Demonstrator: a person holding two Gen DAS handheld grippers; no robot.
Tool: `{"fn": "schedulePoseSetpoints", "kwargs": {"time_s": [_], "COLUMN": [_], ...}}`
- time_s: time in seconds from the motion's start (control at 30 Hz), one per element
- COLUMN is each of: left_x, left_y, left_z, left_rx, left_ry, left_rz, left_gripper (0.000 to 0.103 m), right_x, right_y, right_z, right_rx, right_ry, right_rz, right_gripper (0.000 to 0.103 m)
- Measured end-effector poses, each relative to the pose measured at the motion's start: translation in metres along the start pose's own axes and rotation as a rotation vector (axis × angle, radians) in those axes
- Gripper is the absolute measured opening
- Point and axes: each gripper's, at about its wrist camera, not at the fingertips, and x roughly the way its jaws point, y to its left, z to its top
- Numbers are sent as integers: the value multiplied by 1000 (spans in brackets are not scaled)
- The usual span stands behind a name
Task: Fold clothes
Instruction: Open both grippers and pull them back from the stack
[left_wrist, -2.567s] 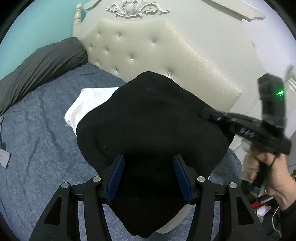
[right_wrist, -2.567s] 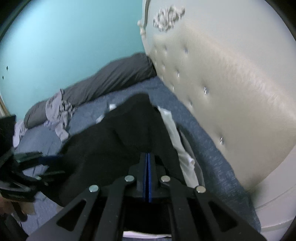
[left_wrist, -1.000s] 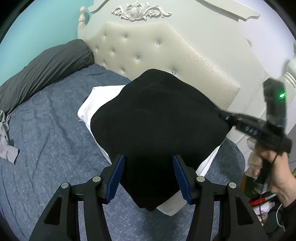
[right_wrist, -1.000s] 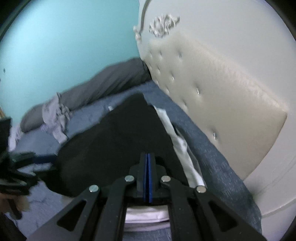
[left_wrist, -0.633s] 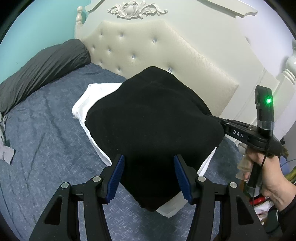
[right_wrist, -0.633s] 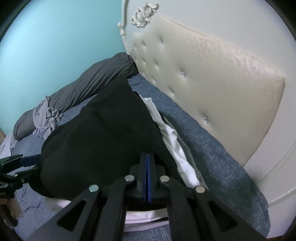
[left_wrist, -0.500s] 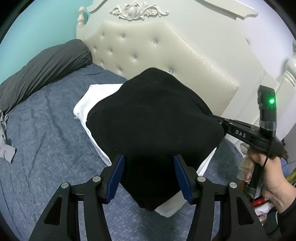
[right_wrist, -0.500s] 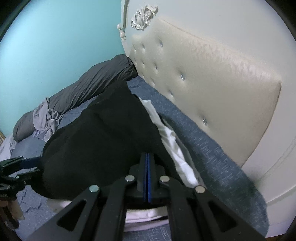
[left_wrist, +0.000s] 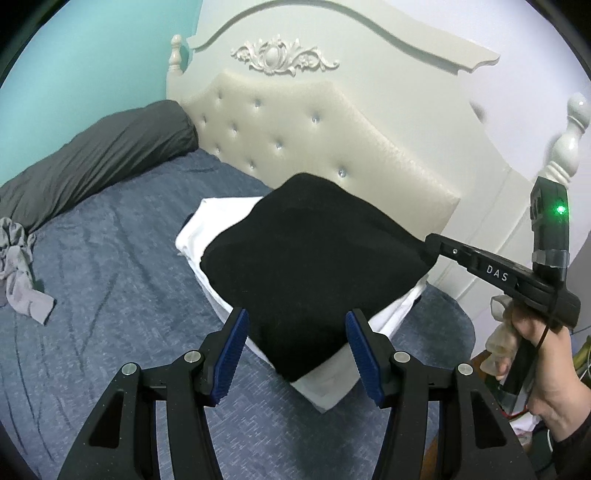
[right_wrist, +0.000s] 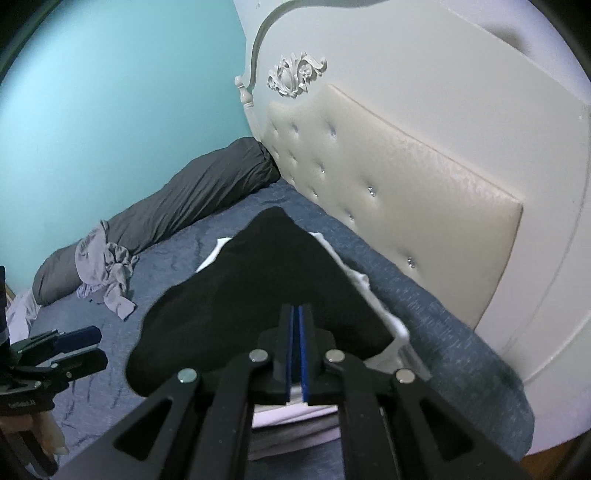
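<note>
Two folded garments are being stacked near the headboard (left_wrist: 332, 122): a black garment (left_wrist: 314, 258) on a white garment (left_wrist: 221, 218). Its right corner is being released by the barely parting right gripper (right_wrist: 295, 354); the left gripper (left_wrist: 295, 347) is being held half open, empty. One crumpled grey garment (right_wrist: 107, 269) is being left unfolded.

Each tool is matte black: the left tool (left_wrist: 295, 347) has blue ribbed pads and silver screws behind them. The right tool (right_wrist: 295, 354) bears white letters "DAS" (green light glowing above its handle); a dark sleeve (left_wrist: 576, 446) covers the wrist.
</note>
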Motion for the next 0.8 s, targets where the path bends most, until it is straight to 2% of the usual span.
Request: {"fn": "schedulePoseSetpoints", "kwargs": {"time_s": [0.17,0.23,0.3,0.43,0.5,0.63,0.67,0.8], "left_x": [-22,-31,-40,-61,-72,-95,-101,-127], "left_y": [4,6,8,12,13,15,15,18], "left_z": [-7,-10,-14,-22,-27,-39,-41,-52], "left_rx": [-1,-7,-13,-15,-14,-7,-6,-7], "left_ry": [-6,-11,-17,-31,-37,-52,-56,-76], "left_rz": [1,3,5,10,12,19,21,31], "left_gripper": [60,62,64,69,72,76,77,90], "right_x": [-21,-28,-37,-53,-64,-85,-90,-113], "right_y": [24,33,44,62,69,84,88,105], "right_z": [-2,-3,-6,-15,-21,-30,-32,-43], "right_rx": [-10,-8,-14,-27,-19,-18,-22,-33], "right_ry": [-6,-6,-6,-7,-10,-23,-26,-46], "right_rz": [2,13,22,22,16,-7,-13,-38], "right_gripper": [7,14,28,30,40,53,60,72]}}
